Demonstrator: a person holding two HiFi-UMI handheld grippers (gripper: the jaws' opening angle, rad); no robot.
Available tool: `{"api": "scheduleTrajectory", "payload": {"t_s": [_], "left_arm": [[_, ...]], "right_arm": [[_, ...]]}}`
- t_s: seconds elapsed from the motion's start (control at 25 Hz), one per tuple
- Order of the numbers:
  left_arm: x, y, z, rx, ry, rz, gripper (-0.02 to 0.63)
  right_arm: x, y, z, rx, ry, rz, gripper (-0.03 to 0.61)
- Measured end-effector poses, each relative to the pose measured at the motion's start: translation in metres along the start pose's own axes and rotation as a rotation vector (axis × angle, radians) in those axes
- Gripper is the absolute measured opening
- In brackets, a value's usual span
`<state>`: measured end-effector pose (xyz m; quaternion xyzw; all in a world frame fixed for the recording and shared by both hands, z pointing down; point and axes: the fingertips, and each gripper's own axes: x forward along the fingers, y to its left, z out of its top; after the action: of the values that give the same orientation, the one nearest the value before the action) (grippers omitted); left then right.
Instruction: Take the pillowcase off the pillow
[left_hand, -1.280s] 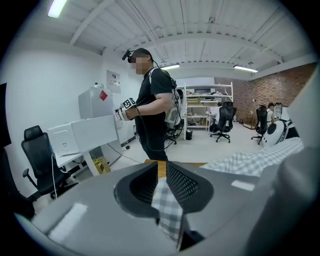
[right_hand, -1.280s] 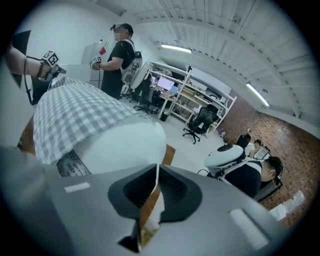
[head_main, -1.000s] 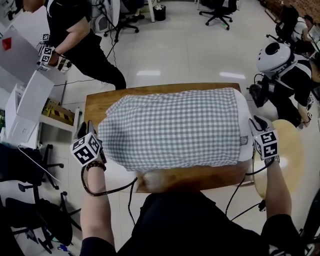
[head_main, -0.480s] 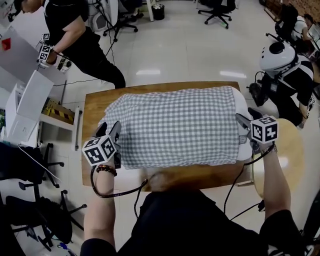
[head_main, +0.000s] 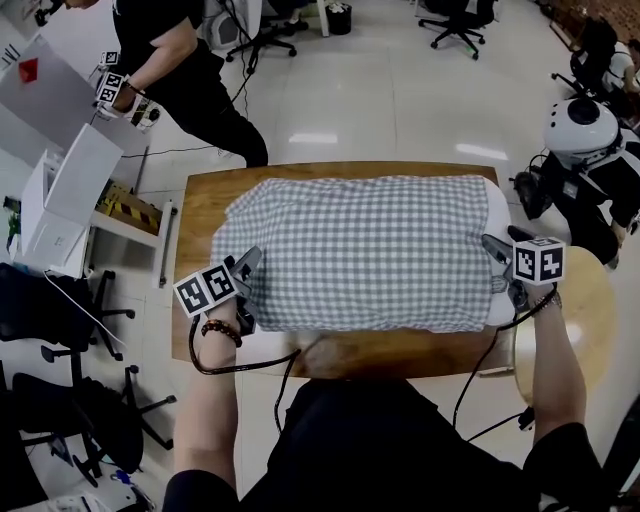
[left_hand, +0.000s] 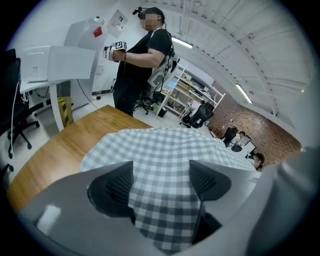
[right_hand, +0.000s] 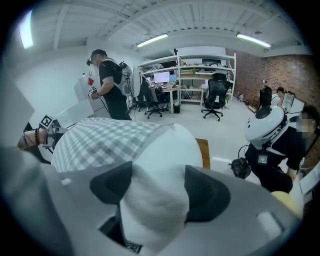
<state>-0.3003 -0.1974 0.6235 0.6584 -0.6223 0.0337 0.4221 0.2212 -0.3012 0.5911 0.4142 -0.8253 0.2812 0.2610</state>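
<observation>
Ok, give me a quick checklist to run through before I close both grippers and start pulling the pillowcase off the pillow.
1. Fabric in the left gripper: the checked pillowcase lies between its jaws, which have just been opening and do not clamp it: not ok.
2. Hold by the right gripper: the white pillow end sits between its jaws, also just opening, not clamped: not ok.
3. Case's open end exposes the pillow at the right: ok.
4. Pillow supported by the table: ok.
5. Left jaws would take fabric only, not the pillow inside: cannot tell.
</observation>
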Motion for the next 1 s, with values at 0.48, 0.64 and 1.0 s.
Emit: {"api": "scheduleTrajectory", "payload": {"t_s": [0.48, 0.64, 1.0], "left_arm": [[0.015, -0.012, 0.026, 0.136, 0.022, -0.028, 0.362], [0.023, -0.029, 0.053, 0.271, 0.029, -0.025, 0.362], [0.014, -0.021, 0.051, 0.135, -0.012, -0.051, 0.362]], "right_arm": [[0.010, -0.003, -0.003, -0.011, 0.009, 0.005, 0.330], [0.013, -0.005, -0.003, -0.026, 0.021, 0.009, 0.330], [0.019, -0.005, 0.005, -0.041, 0.021, 0.003, 0.330]]}}
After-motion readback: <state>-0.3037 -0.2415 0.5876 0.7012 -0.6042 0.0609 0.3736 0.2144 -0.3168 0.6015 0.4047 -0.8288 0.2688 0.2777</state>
